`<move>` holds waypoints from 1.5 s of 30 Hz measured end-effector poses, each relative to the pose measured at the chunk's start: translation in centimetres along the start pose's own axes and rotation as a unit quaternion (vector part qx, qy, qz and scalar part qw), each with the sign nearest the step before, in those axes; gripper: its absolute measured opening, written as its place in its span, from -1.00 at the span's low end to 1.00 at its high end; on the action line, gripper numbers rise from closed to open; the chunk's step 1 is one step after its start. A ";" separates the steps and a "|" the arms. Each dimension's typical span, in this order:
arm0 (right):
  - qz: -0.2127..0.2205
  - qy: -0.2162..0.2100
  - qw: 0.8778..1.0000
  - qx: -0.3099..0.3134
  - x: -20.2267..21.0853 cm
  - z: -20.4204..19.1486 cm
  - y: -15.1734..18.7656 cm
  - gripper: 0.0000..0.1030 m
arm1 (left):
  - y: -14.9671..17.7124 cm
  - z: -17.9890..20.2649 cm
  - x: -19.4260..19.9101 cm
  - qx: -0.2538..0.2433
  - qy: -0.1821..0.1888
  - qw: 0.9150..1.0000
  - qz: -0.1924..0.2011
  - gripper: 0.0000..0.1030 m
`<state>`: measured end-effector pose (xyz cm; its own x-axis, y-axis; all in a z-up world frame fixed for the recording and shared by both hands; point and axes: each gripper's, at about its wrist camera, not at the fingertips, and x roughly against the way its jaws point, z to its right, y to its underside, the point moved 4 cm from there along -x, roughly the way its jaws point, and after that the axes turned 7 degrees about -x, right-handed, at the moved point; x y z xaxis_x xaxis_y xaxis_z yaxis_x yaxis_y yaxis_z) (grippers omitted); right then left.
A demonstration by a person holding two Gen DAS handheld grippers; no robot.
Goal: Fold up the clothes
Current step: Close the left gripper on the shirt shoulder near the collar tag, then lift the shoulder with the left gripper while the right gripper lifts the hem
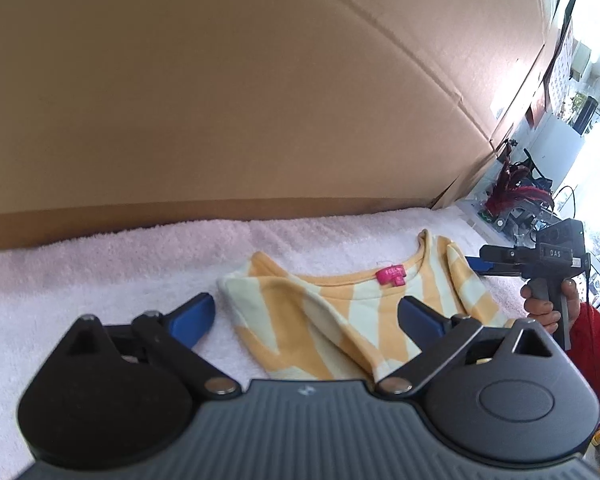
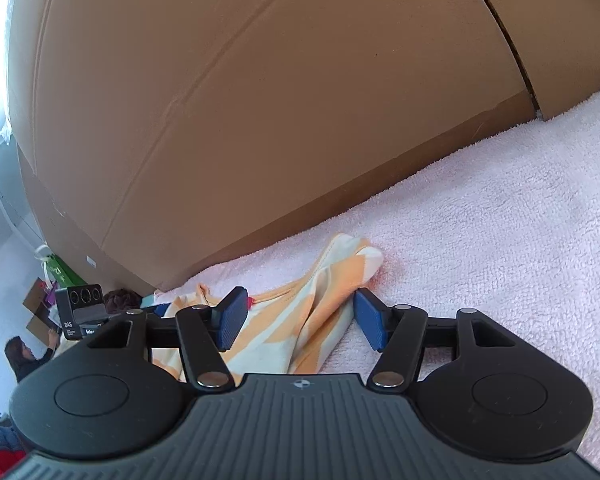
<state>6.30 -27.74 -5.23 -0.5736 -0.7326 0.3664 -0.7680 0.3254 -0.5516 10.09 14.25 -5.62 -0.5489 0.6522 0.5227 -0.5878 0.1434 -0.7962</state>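
Cardboard is walling the towel behind the shirt, collar facing it; left gripper and right gripper are gaping wide astride the shirt.

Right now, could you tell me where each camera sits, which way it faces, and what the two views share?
Left wrist: on the left hand-held gripper, facing the shirt and cardboard wall; its open blue fingers show, plus the hand holding the right hand-held gripper.
Right wrist: on the right hand-held gripper, facing the shirt's bunched end; its open fingers show.
Shared: shirt, pink towel, cardboard wall.
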 end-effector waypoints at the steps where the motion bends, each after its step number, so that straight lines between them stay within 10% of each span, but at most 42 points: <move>1: -0.003 0.004 1.000 0.003 0.0 0.1 -0.2 0.19 | 0.1 0.2 0.0 -0.012 -0.006 1.000 -0.003 0.76; 14: -0.027 -0.013 0.999 0.035 -2.3 0.6 -2.3 0.18 | 0.4 1.3 -0.4 -0.056 -0.012 0.998 -0.008 0.66; 16: -0.033 -0.008 0.999 0.035 -2.3 0.9 -2.4 -0.08 | 0.4 1.2 -0.4 -0.054 -0.018 0.998 -0.007 0.56; 19: -0.041 0.015 0.999 -0.009 -1.8 2.5 -2.8 -0.82 | 0.4 0.9 -0.4 -0.038 -0.018 0.999 -0.007 0.20; 24: -0.040 -0.024 0.998 0.033 -0.8 0.9 -2.0 -0.83 | 0.4 0.4 -0.4 -0.012 -0.019 1.000 -0.007 -0.91; 34: -0.055 -0.033 0.997 0.031 -2.0 1.1 -2.1 -0.04 | 0.5 -0.5 -0.6 0.021 -0.016 1.000 -0.006 -0.68; 36: -0.056 -0.017 0.998 0.034 -2.7 0.8 -2.1 -0.28 | 0.5 -0.5 -0.6 0.021 -0.018 1.000 -0.006 -0.67; 37: -0.059 0.001 0.998 0.030 -2.9 0.9 -2.3 -0.86 | 0.4 -0.5 -0.6 0.023 -0.019 1.000 -0.007 -0.66; 45: -0.032 -0.019 0.999 0.021 -1.4 0.2 -2.0 -0.85 | 0.2 0.5 -0.3 0.013 -0.037 0.999 -0.001 -0.91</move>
<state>8.65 -27.45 -4.78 -0.5116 -0.7736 0.3739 -0.7897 0.2517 -0.5595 9.85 13.74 -5.83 -0.5887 0.5955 0.5466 -0.6039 0.1255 -0.7871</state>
